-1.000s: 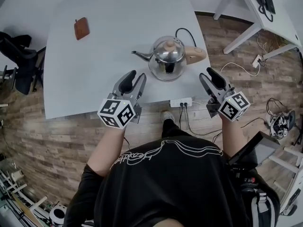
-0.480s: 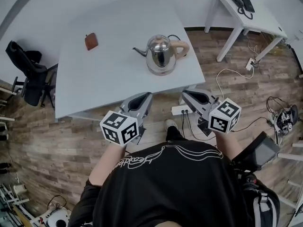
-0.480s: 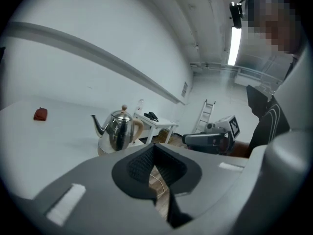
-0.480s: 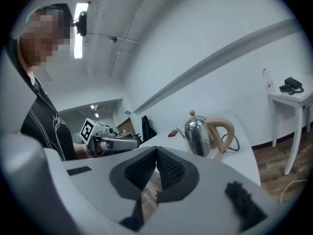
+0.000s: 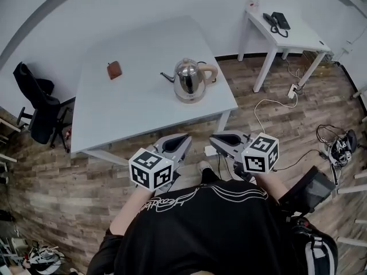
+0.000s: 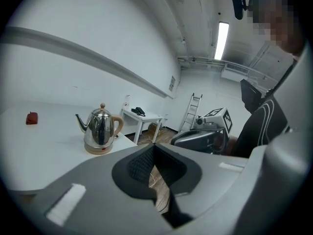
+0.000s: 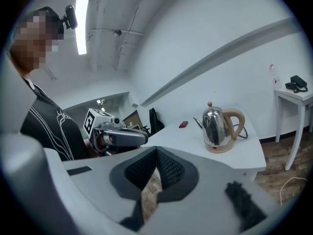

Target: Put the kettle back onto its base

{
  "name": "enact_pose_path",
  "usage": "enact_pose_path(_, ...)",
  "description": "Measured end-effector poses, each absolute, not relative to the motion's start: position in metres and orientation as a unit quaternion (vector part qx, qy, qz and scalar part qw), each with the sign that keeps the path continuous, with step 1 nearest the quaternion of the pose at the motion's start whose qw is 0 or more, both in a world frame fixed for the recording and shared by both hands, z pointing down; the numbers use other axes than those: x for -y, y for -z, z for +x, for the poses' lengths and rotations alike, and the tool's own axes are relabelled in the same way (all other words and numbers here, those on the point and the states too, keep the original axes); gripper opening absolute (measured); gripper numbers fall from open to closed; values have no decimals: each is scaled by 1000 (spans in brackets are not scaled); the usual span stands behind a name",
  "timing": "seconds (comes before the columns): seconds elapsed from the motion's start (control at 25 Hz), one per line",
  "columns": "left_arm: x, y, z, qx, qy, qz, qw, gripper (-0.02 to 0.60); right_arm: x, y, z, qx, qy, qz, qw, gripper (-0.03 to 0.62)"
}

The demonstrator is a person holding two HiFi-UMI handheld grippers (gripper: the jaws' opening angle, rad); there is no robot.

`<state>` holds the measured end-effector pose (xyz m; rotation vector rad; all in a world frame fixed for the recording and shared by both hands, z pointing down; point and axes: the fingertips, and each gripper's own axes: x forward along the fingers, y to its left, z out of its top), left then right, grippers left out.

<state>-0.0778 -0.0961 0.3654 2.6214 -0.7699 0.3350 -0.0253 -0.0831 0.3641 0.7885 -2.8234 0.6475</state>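
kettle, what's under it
The kettle stands on its round beige base, on the white table. Only the base's rim shows; its top is covered.

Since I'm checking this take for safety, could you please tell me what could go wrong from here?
1. The kettle sits on its base toward the table's right edge, and its cord loops loose behind the handle. A snag there could drag it off.
2. A white cable trails over the floor near the person's feet, so a step that way could probably trip them.
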Motion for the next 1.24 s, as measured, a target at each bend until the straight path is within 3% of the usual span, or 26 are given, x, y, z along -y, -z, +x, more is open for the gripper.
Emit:
enact_pose_path(0.44,83,-361,-78,266,-118,939,183,5,72,-365,-39,941,-198,260,91,6)
enact_pose_path(1.24,80,-373,-99,268,-87,930,238,5,74,-381,-64,936,-211,261,105,6)
